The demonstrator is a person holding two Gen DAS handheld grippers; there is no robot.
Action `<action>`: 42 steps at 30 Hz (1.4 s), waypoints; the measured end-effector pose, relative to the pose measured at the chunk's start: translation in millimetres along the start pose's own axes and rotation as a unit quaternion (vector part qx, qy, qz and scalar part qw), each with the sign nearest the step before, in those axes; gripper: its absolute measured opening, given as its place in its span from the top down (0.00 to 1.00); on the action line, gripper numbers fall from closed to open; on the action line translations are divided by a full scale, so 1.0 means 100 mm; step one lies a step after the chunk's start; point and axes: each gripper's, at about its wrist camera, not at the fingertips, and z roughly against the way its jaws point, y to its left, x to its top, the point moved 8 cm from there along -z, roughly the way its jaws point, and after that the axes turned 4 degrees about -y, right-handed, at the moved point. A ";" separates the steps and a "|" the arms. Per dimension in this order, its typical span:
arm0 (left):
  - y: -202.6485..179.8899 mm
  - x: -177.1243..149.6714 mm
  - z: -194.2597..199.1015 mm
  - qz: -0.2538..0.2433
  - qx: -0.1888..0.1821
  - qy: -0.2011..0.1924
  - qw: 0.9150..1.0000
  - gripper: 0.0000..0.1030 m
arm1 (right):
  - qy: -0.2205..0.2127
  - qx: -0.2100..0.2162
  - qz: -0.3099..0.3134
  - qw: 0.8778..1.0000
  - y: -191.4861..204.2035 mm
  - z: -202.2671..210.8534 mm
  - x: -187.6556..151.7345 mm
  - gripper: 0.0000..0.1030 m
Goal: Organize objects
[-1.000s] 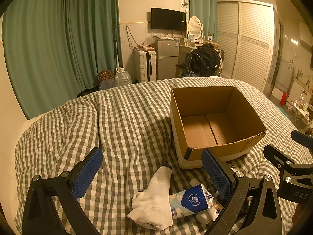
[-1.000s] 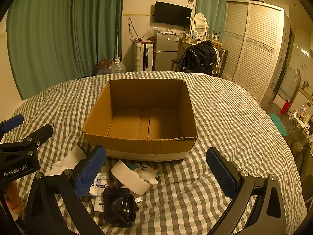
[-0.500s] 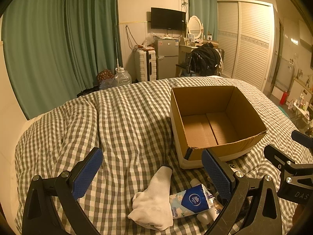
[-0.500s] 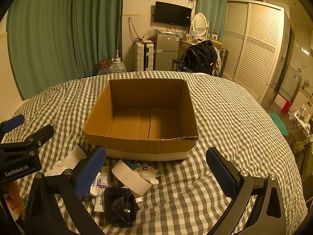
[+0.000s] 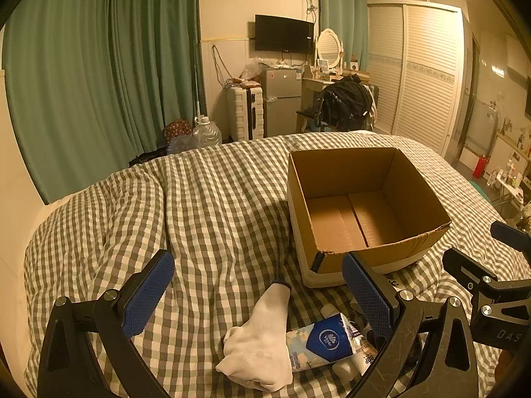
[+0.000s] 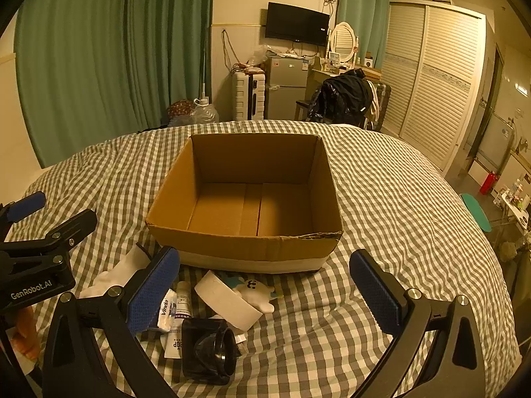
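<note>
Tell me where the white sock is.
The white sock lies on the checked bedspread in front of the cardboard box, low in the left wrist view, against the tissue pack.

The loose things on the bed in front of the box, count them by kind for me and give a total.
White sock: 1
Tissue pack: 1
Tube: 1
White tape roll: 1
White plush toy: 1
Black roll: 1
Total: 6, none yet in the cardboard box.

Long green curtains (image 6: 109,63) hang along the far wall. Beside them stand a white ribbed suitcase (image 6: 248,96) and a small grey fridge (image 6: 287,86), with a black wall-mounted television (image 6: 297,23) above. White louvred wardrobe doors (image 6: 431,76) fill the right side.
</note>
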 end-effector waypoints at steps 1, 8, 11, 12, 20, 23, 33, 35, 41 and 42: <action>0.00 0.00 0.00 0.000 -0.001 0.000 1.000 0.00 | 0.000 0.000 0.000 1.000 0.00 0.00 0.00 0.00; 0.02 0.01 -0.01 -0.001 0.002 0.003 1.000 0.00 | 0.000 0.000 0.005 1.000 0.02 0.00 0.00 0.00; 0.05 0.01 -0.05 0.002 -0.010 0.012 1.000 0.00 | 0.001 -0.002 0.009 1.000 0.03 0.01 0.00 0.00; 0.05 0.00 -0.07 0.004 -0.015 0.017 1.000 0.00 | 0.002 -0.003 0.011 1.000 0.03 0.00 -0.01 0.00; 0.13 -0.09 -0.27 0.004 -0.010 0.043 0.999 0.00 | 0.017 0.001 0.006 1.000 0.02 -0.09 -0.07 0.00; 0.20 -0.13 -0.39 -0.018 0.009 0.053 0.998 0.00 | 0.026 0.008 -0.001 1.000 0.01 -0.14 -0.10 0.00; 0.36 -0.39 -0.74 -0.011 0.016 0.105 0.994 0.00 | 0.067 0.022 -0.017 0.997 -0.02 -0.46 -0.32 0.01; 0.32 -0.46 -0.81 -0.023 0.017 0.117 0.993 0.00 | 0.073 0.022 -0.017 0.997 -0.02 -0.51 -0.35 0.01; 0.21 -0.72 -1.01 -0.043 0.013 0.165 0.985 0.00 | 0.096 0.020 -0.019 0.995 -0.04 -0.71 -0.45 0.01; 0.19 -0.77 -1.06 -0.047 0.010 0.174 0.984 0.00 | 0.102 0.025 -0.020 0.994 -0.03 -0.74 -0.47 0.01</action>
